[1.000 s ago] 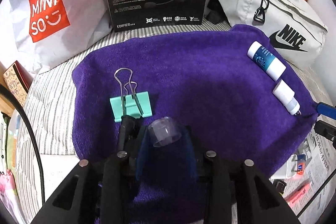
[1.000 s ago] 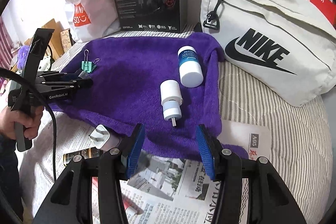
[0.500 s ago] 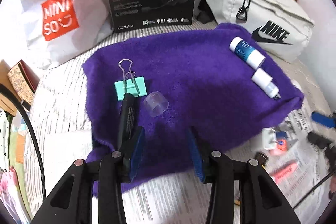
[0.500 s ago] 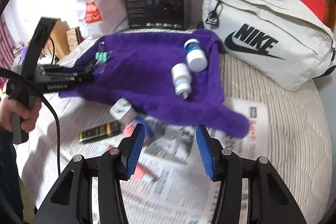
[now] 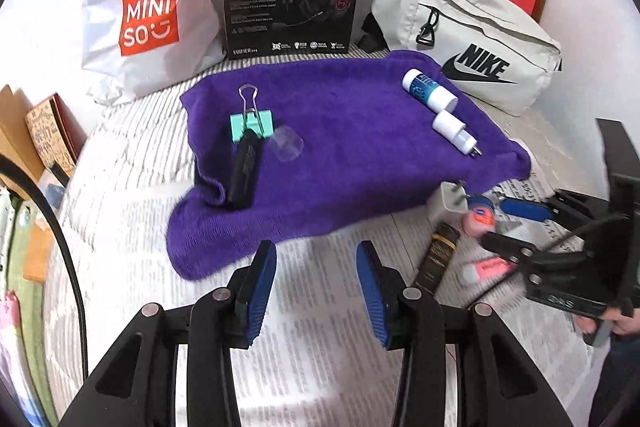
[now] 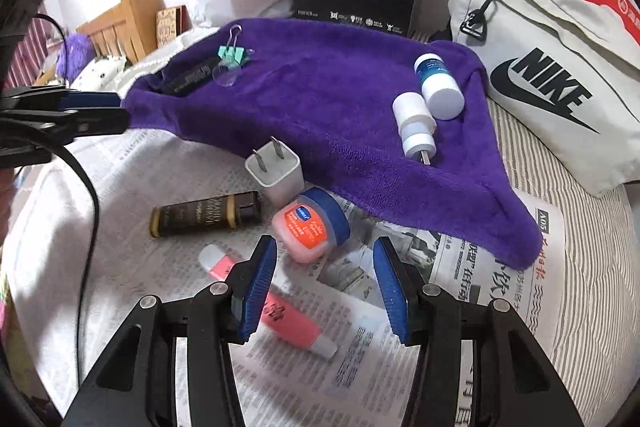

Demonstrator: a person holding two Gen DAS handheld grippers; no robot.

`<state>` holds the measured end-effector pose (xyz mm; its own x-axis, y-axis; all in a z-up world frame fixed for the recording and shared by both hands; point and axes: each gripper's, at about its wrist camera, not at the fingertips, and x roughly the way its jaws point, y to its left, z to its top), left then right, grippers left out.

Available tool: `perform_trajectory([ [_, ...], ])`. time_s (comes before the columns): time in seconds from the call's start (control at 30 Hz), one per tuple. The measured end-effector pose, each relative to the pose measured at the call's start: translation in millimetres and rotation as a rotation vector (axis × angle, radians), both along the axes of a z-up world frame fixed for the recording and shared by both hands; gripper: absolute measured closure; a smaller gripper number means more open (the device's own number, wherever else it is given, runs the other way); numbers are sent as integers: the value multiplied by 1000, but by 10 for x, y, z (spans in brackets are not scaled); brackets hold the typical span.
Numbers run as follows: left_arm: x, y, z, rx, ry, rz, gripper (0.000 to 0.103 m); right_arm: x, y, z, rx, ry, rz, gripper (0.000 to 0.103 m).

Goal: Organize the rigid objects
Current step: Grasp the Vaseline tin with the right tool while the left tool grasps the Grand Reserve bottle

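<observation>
Jar (image 6: 310, 225): lay on newspaper (image 6: 472, 267) just ahead of the right gripper (image 6: 324, 283).
Right gripper: jaws stood apart, nothing between them.
Left gripper (image 5: 316, 285): jaws stood apart over newspaper, empty.
Pink tube (image 6: 276, 311): under the right gripper's left finger.
Dark tube (image 6: 206, 213), charger (image 6: 276, 173): beside the jar.
Towel (image 6: 332, 99): further back; carried clip (image 6: 232, 55), clear cap (image 6: 226, 73), two white bottles (image 6: 438, 87).
</observation>
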<state>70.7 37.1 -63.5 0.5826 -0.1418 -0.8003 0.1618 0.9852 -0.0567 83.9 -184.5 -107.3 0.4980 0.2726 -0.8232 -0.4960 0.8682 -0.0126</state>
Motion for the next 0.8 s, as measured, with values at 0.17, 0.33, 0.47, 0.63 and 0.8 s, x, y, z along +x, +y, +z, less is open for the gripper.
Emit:
perform_trajectory([
  [0.17, -45, -7, -103, -11, 28, 8, 63, 74, 42, -66, 30, -18, 35, 57],
  [0.33, -68, -98, -159, -8, 38, -23, 63, 112, 70, -66, 55, -18, 56, 67],
  [0.47, -69, -148, -182, -16, 45, -40, 63, 61, -57, -6, 59, -11, 17, 67],
  [0.63, -63, -267, -173, -18, 34, -91, 63, -45, -441, 97, 61, 2, -85, 67],
  [0.8, -18, -445, -222, -18, 44, -145, 63, -131, -764, 93, 50, 11, -178, 67],
])
